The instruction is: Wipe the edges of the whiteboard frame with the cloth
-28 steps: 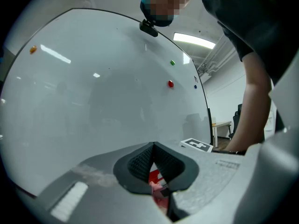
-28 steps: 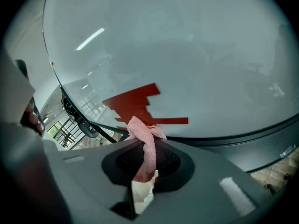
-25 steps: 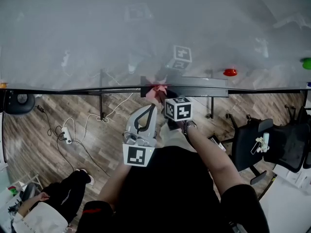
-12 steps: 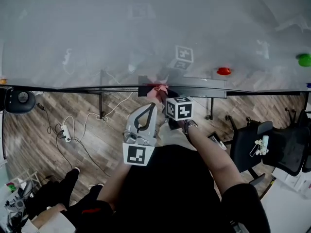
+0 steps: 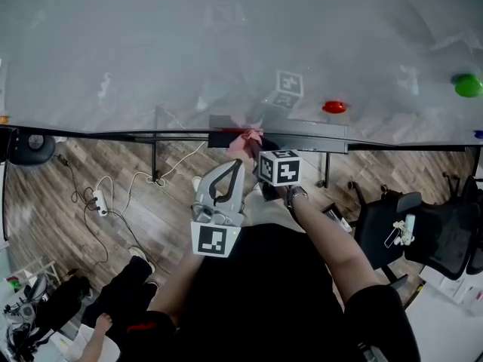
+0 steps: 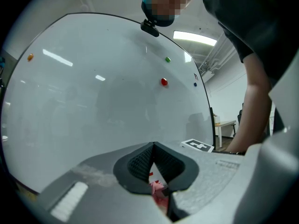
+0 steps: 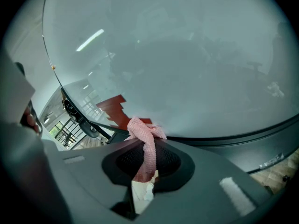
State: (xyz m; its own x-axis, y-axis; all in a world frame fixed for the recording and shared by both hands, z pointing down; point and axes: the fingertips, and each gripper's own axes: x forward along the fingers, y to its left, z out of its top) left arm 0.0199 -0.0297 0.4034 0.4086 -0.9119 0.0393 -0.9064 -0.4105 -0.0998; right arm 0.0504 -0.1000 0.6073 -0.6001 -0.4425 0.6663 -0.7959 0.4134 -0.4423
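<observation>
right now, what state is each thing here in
right hand-held gripper, shut on the pink cloth
pink cloth, bunched, its end against the lower edge of the whiteboard frame
left hand-held gripper, shut, tips together, holding nothing
red magnet, stuck on the whiteboard
green magnet, stuck on the whiteboard

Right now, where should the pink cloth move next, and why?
Probably slide the right gripper sideways along the whiteboard's bottom frame. Its fingers are shut on the pink cloth, whose bunched tip sits at that dark edge, and long stretches of frame run off to both sides. The left gripper hangs back, shut and empty.
</observation>
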